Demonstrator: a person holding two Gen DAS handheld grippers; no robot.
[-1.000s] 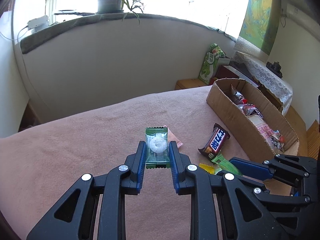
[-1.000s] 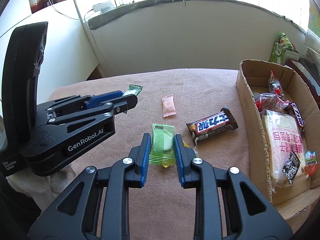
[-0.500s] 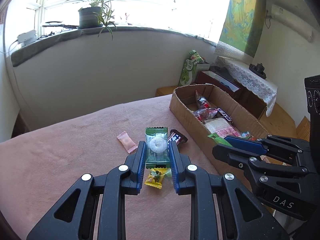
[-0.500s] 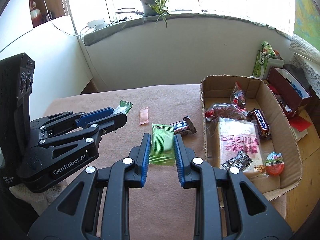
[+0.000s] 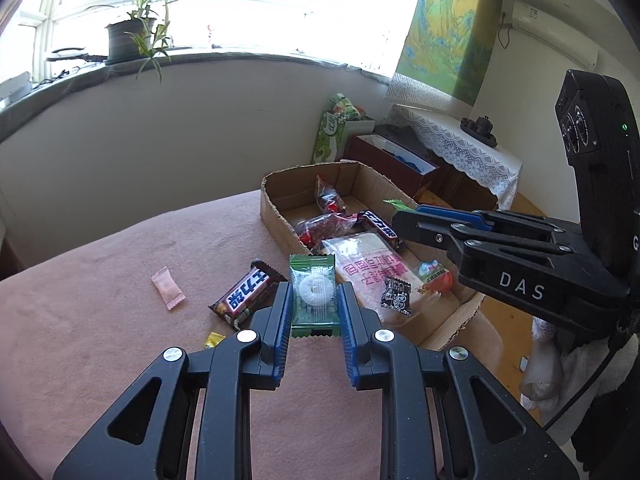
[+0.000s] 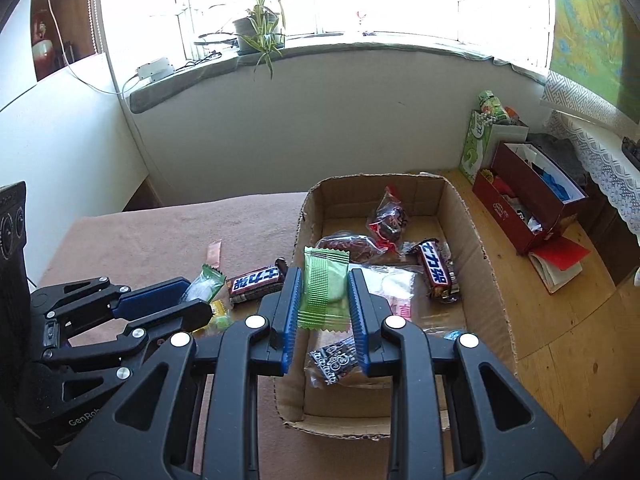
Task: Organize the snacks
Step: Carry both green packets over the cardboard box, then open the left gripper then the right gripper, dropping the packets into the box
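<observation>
My left gripper (image 5: pixel 313 300) is shut on a dark green candy packet (image 5: pixel 312 295) with a white ring inside, held above the table near the box's near-left side. My right gripper (image 6: pixel 325 292) is shut on a light green snack packet (image 6: pixel 323 289), held over the left wall of the cardboard box (image 6: pixel 472 240). The box (image 5: pixel 276 200) holds several snacks, among them a large pink-lettered bag (image 5: pixel 368 268) and a chocolate bar (image 6: pixel 436 272). On the pink tablecloth lie another chocolate bar (image 5: pixel 246 294), a pink sachet (image 5: pixel 168 288) and a yellow candy (image 5: pixel 213 339).
The table's right edge runs just past the box, with wooden floor (image 6: pixel 560 340) beyond. A red box (image 6: pixel 524 208) and a green carton (image 6: pixel 480 136) stand on the floor by the wall. A potted plant (image 6: pixel 260 32) sits on the windowsill.
Both grippers have risen and swung right toward the box, each keeping its packet. The box now lies nearer and more fully in both views.
</observation>
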